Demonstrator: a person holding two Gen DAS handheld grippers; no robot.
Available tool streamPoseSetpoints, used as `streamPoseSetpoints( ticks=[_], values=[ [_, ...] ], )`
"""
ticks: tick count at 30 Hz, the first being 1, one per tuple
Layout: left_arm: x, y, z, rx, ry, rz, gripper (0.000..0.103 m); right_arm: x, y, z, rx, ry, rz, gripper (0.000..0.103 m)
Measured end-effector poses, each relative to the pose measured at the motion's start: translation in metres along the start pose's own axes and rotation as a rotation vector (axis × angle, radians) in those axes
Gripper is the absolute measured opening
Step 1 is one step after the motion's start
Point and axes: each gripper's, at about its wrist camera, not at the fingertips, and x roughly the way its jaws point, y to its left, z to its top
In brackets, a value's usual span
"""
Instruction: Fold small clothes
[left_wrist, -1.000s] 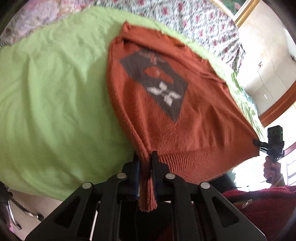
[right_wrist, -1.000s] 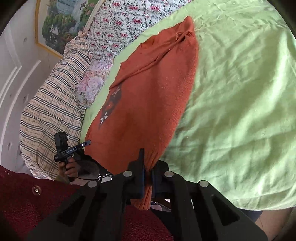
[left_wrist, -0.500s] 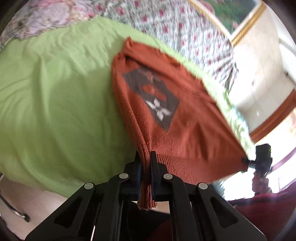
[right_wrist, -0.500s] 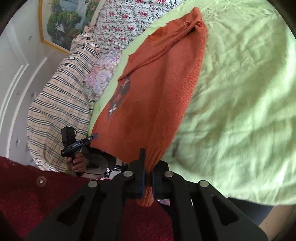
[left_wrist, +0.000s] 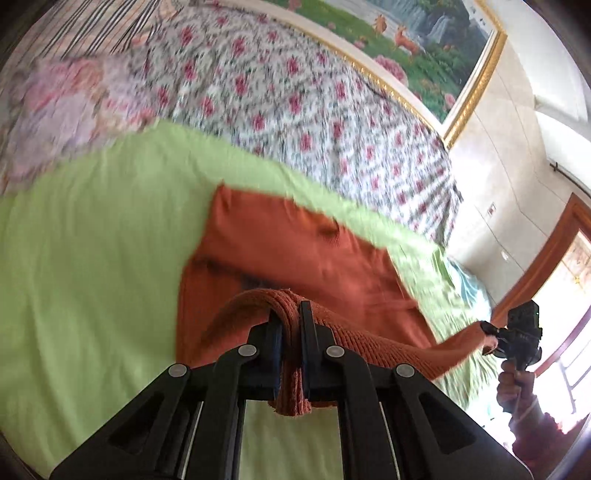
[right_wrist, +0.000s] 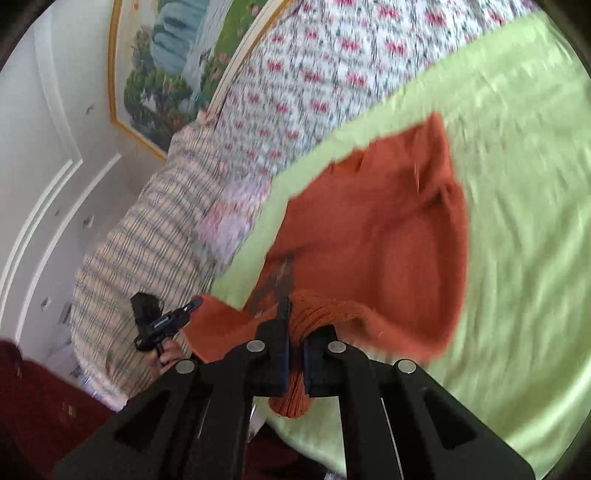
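Both my left gripper (left_wrist: 291, 325) and right gripper (right_wrist: 293, 325) are clamped on the sweater (left_wrist: 295, 251) hem, over the green sheet (left_wrist: 92, 258).

Sweater (left_wrist: 303, 251) on sheet (left_wrist: 92, 258), quilt (left_wrist: 295, 92) behind

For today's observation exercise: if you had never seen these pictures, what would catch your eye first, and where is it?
The orange knitted sweater stands out first, spread mid-frame on the lime green sheet. Its ribbed hem is pinched in both the left gripper and the right gripper, lifted over the body of the garment. Behind lie a floral quilt and a gold-framed landscape painting on the wall.
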Motion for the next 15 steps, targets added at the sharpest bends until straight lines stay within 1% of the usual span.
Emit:
streamPoseSetpoints(
  ticks=[3, 4, 7, 9, 11, 13, 15],
  values=[
    [0.034, 0.004, 0.041, 0.002, -0.023, 0.026, 0.005, 0.018, -0.012, 0.042, -0.017, -0.028, -0.035, 0.006],
    [0.043, 0.005, 0.051, 0.005, -0.024, 0.033, 0.005, 0.027, -0.017, 0.058, -0.026, -0.035, -0.06, 0.006],
    [0.084, 0.012, 0.089, 0.018, -0.014, 0.062, 0.005, 0.044, -0.031, 0.096, -0.028, -0.043, -0.093, 0.006],
    [0.11, 0.017, 0.107, 0.023, -0.001, 0.079, 0.005, 0.057, -0.043, 0.123, -0.02, -0.056, -0.117, 0.006],
    [0.138, 0.025, 0.122, 0.026, 0.023, 0.096, 0.005, 0.07, -0.056, 0.145, -0.007, -0.062, -0.141, 0.006],
    [0.166, 0.035, 0.13, 0.021, 0.055, 0.114, 0.005, 0.085, -0.069, 0.164, -0.007, -0.052, -0.171, 0.006],
    [0.19, 0.044, 0.133, 0.007, 0.09, 0.129, 0.005, 0.1, -0.081, 0.175, 0.011, -0.042, -0.182, 0.006]
  ],
)
